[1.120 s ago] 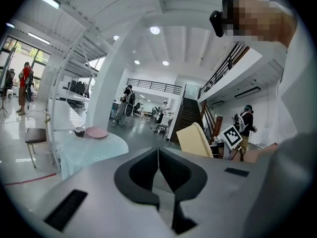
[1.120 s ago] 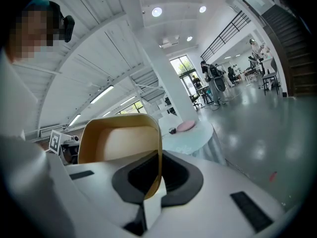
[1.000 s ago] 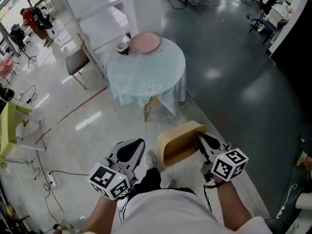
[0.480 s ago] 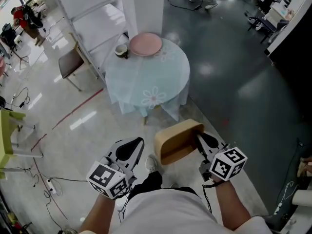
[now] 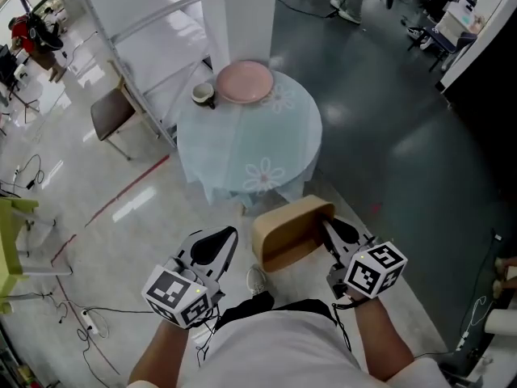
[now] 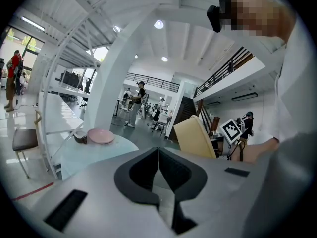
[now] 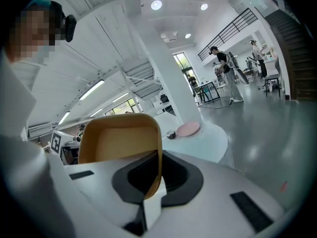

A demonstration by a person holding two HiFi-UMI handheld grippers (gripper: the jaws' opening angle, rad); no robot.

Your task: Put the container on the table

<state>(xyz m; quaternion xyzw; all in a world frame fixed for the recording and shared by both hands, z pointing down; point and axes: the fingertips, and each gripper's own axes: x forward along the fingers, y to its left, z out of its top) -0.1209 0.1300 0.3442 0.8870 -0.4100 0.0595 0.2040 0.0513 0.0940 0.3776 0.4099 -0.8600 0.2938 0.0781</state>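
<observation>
The container [image 5: 284,231] is a tan plastic tub, tipped on its side with its opening facing down-left, held in the air over the floor. My right gripper [image 5: 329,234] is shut on its right wall; in the right gripper view that wall [image 7: 154,152] runs between the jaws. My left gripper [image 5: 218,246] hangs beside the tub, shut and empty, jaws pressed together [image 6: 158,158]. Ahead stands the round table [image 5: 266,140] with a pale blue cloth, a pink plate [image 5: 245,82] and a small cup [image 5: 203,94] at its far edge.
A white column [image 5: 241,14] rises right behind the table, with white shelving to its left. A brown chair [image 5: 111,113] stands left of the table and a yellow-green one [image 5: 11,231] at the left edge. Cables [image 5: 77,309] trail over the glossy floor.
The table has come nearer and lower in the head view as the person walks toward it. Both grippers keep their pose, the right one still holding the tub.
</observation>
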